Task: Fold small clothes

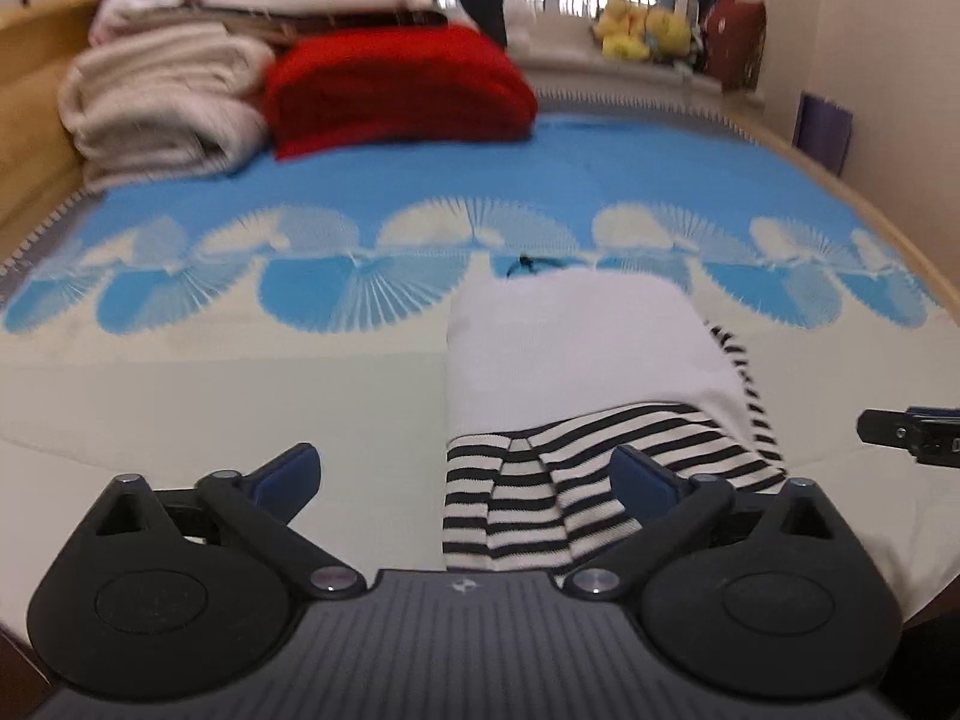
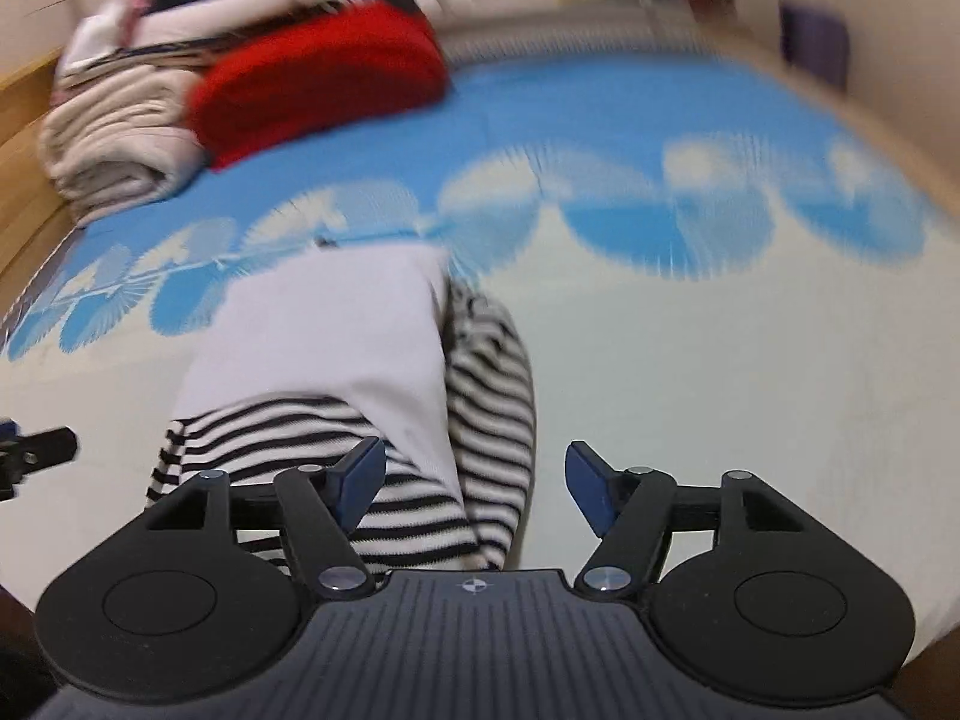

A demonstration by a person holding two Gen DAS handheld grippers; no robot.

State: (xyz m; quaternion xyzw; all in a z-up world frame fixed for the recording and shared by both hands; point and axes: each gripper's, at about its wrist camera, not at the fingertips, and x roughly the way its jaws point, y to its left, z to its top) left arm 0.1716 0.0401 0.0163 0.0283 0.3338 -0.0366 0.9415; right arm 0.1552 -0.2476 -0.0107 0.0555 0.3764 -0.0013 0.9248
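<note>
A small garment with a white body (image 1: pixel 576 342) and black-and-white striped sleeves (image 1: pixel 540 492) lies partly folded on the bed. In the right wrist view the white body (image 2: pixel 324 336) has a striped sleeve (image 2: pixel 486 396) along its right side. My left gripper (image 1: pixel 465 474) is open and empty, just above the garment's near striped end. My right gripper (image 2: pixel 474 474) is open and empty over the garment's near right corner. The right gripper's tip (image 1: pixel 900 432) shows at the right edge of the left wrist view; the left gripper's tip (image 2: pixel 36 450) shows at the left edge of the right wrist view.
The bed cover (image 1: pixel 240 396) is cream with a blue fan pattern (image 1: pixel 360 294). A pile of folded clothes, with a red one (image 1: pixel 396 90) and beige ones (image 1: pixel 162 102), sits at the back left. A wooden bed frame (image 1: pixel 30 120) runs along the left. Toys (image 1: pixel 642 30) sit on the windowsill.
</note>
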